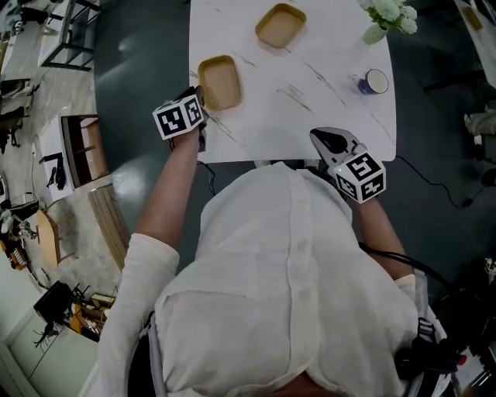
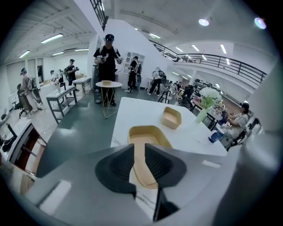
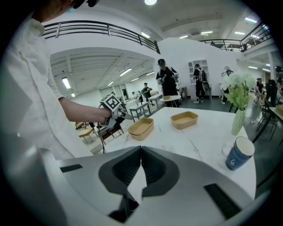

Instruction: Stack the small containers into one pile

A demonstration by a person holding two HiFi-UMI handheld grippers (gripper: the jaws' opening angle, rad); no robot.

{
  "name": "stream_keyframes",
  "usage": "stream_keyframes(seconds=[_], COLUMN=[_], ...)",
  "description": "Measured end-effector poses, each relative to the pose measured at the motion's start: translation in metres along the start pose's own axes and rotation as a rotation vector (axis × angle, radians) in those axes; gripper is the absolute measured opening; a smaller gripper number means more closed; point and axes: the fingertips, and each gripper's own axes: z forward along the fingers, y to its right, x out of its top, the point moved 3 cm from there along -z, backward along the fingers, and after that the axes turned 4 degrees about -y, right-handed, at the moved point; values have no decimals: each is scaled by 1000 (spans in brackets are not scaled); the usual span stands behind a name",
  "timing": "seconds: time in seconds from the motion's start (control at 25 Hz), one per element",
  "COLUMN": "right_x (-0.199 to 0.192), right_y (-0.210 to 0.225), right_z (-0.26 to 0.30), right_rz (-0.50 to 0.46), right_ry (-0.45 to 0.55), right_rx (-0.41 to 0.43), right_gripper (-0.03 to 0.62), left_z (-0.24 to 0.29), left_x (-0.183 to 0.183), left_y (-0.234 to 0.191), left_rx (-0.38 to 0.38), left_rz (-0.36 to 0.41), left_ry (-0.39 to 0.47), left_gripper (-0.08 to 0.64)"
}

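The white counter (image 1: 310, 101) holds two small tan containers. One container (image 1: 219, 82) sits by the left edge, close to the near left corner. The other container (image 1: 280, 25) sits well apart from it, nearer the far edge. They are not in one pile yet.

The left gripper (image 2: 139, 148) is at the near end of the close container. Its jaws are a little apart, and the tan of the container shows in the gap. I cannot tell if they touch it. The right gripper (image 3: 141, 152) hangs over the near right corner of the counter. Its jaws are pressed together with nothing in them.

The containers look thin and light, like paper trays. I think a wall would bend if squeezed hard. The best place to hold one looks like the top rim, one jaw inside and one outside, with a soft pinch. An empty one may also slide on the smooth counter if it gets bumped.

A blue mug (image 1: 373, 81) and a vase of flowers (image 1: 387, 19) stand by the right edge.
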Motion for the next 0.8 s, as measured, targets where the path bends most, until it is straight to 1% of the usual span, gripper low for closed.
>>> stream_keyframes(seconds=[0.16, 0.28, 0.4, 0.52, 0.64, 0.8], right_x=[-3, -4, -9, -13, -12, -14], right_y=[-4, -3, 0, 10, 27, 51], right_z=[1, 9, 7, -6, -20, -36], right_rz=[24, 39, 61, 77, 77, 89], right_ry=[-10, -2, 4, 7, 16, 25], right_rx=[-43, -53, -54, -60, -60, -36], right_gripper=[5, 5, 5, 5, 5, 5], left_z=[-8, -12, -11, -2, 14, 35], left_x=[8, 12, 11, 11, 19, 40], left_y=[35, 59, 93, 137, 171, 201], left_rx=[-111, -180, -258, -336, -372, -356], left_rz=[103, 176, 243, 307, 345, 394], left_ry=[36, 52, 32, -2, -26, -50], left_gripper=[77, 77, 77, 77, 77, 78])
